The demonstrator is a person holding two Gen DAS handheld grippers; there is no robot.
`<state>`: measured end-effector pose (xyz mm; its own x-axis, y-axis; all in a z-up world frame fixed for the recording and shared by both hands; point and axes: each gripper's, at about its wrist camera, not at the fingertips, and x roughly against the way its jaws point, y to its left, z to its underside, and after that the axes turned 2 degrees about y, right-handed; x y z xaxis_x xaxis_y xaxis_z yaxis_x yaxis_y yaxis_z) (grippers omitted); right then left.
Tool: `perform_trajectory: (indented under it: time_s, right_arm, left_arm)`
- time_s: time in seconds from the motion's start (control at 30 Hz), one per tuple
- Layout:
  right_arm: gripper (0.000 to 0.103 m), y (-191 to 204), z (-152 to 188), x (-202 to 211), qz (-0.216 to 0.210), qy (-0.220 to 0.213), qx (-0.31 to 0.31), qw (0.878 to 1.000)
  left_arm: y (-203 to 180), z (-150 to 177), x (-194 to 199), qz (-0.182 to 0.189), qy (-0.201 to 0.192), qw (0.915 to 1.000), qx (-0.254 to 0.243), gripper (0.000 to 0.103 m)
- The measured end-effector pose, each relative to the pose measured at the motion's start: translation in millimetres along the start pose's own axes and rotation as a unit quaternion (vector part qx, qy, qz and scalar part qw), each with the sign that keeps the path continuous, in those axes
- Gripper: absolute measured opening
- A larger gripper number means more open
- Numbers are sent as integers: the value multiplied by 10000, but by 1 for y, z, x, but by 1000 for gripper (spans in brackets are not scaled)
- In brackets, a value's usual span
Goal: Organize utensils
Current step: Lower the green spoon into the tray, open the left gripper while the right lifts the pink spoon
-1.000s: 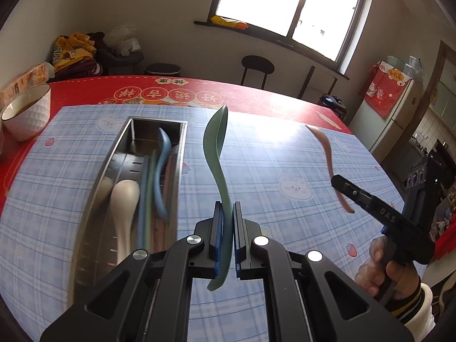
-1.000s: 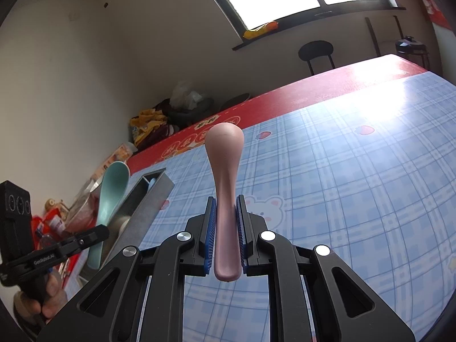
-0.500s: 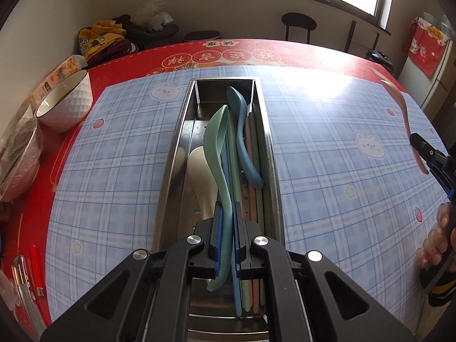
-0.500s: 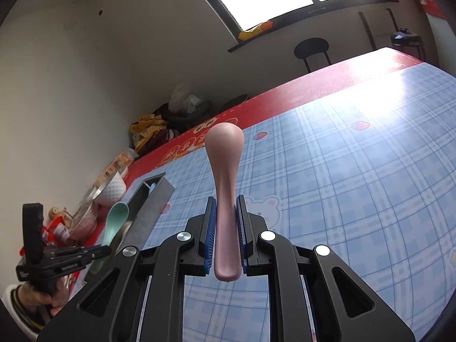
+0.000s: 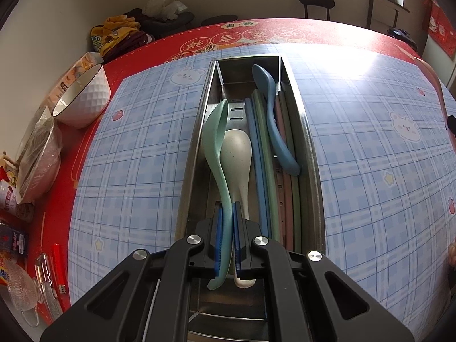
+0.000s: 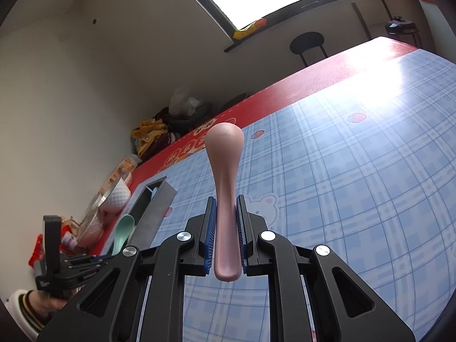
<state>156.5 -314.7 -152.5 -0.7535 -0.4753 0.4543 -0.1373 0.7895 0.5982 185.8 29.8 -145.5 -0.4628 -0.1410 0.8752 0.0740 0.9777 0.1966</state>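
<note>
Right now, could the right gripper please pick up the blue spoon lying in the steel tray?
Probably not yet: the right gripper is shut on a pink spoon, away from the steel tray holding the blue spoon.

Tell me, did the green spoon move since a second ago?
Yes. The green spoon, clamped in the left gripper, was above the tablecloth beside the metal tray; now it's down inside the tray, over the white spoon.

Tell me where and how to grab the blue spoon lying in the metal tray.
Grip the blue spoon by its handle, near the thick rounded end, coming from above with the jaws across its width. It lies along the right side of the metal tray, on top of the chopsticks, so the handle sits raised and clear; the tray wall probably blocks a sideways approach.
</note>
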Motion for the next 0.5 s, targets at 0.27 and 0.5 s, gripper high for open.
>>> perform_trajectory:
  time_s: [0.27,0.5]
  right_arm:
    - [14,-2,0,1,-9,2,5,10000]
    - [14,-2,0,1,-13,8,5,10000]
  left_arm:
    - [-4,0,-7,-72,96,9999,-88,7]
    - [-5,1,-7,36,109,9998,-158,10]
